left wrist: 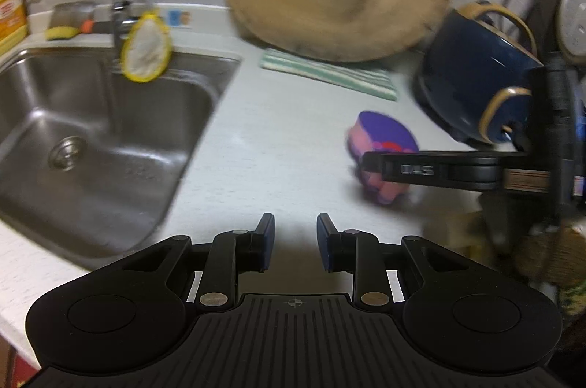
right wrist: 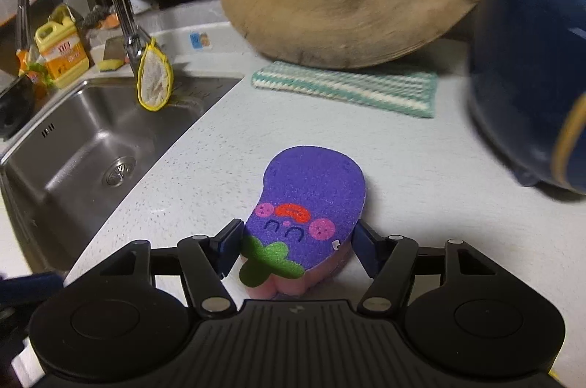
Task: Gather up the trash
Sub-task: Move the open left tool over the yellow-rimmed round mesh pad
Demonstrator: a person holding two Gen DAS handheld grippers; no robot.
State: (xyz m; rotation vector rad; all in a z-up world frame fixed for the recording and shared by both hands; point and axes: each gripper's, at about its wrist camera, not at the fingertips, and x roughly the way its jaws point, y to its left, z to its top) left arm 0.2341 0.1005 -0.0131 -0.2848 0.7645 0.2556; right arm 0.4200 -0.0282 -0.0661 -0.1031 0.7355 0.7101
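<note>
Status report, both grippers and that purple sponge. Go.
Left gripper open, empty, over bare counter. Right gripper straddling purple sponge, left pad touching, right pad just clear. Blue pot close by, not blocking.

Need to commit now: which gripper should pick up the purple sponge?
Right. The right gripper already straddles the purple sponge on the counter, pads beside it. The left gripper is empty and off to one side.

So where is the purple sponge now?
The purple sponge lies on the white counter, between the fingers of the right gripper, right of the sink and in front of the striped cloth.
</note>
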